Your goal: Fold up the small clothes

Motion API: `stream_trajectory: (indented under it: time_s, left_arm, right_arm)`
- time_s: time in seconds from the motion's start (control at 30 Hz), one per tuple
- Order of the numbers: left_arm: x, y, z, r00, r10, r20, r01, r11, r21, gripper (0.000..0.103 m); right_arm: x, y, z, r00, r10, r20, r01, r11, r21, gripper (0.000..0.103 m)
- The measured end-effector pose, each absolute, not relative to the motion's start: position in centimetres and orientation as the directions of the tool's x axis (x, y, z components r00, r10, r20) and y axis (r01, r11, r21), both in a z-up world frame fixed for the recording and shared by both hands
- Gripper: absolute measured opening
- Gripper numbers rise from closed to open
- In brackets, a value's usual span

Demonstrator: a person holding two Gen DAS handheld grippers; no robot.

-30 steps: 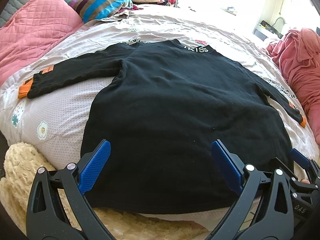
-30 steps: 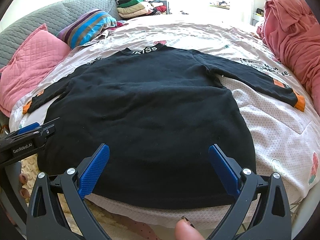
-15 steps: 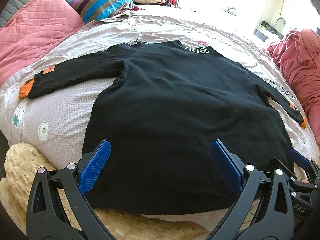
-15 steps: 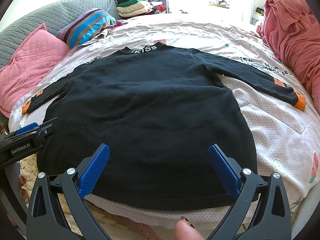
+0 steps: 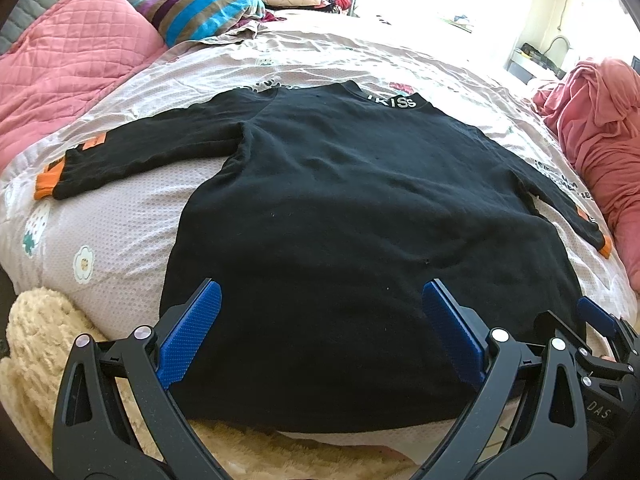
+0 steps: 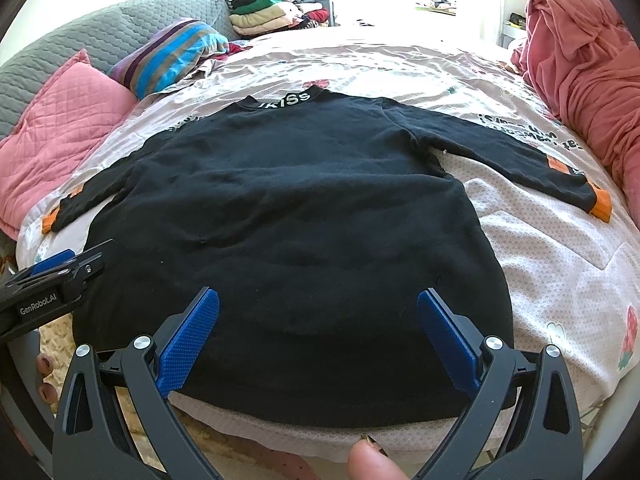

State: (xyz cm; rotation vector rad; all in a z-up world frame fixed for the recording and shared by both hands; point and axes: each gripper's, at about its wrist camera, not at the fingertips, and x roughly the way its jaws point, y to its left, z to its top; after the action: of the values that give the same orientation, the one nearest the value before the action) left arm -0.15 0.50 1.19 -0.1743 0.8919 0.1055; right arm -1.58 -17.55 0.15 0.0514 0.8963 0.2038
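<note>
Gaping jaws above black sweater [image 5: 352, 216]

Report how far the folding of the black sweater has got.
Done: the black long-sleeved sweater with orange cuffs lies spread flat on the bed's patterned quilt, sleeves out. In hand: nothing; the left tool and right tool are open near the hem. Left: every fold.

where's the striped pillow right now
The striped pillow lies at the far left of the bed in both wrist views, between the pink quilted pillow and the stack of folded clothes, beyond the black sweater's left sleeve.
</note>
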Motion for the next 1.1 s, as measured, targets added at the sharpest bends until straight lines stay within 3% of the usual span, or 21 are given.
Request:
stream_trajectory:
  time_s: [0.63,1.1]
  left_arm:
    - [3.9,1.7,1.8,0.619,0.037,-0.785,-0.189,0.977,-0.103,0.095]
    - [8.8,1.3,2.0,0.611,0.031,-0.791,-0.169,0.981,-0.092,0.095]
  right_arm:
    - [2.8,-17.3,1.8,0.643,0.209,-0.737,-0.164,0.977,0.134,0.099]
    - [8.3,-19.6,1.4,0.648,0.152,-0.746,-0.068,0.988,0.142,0.099]
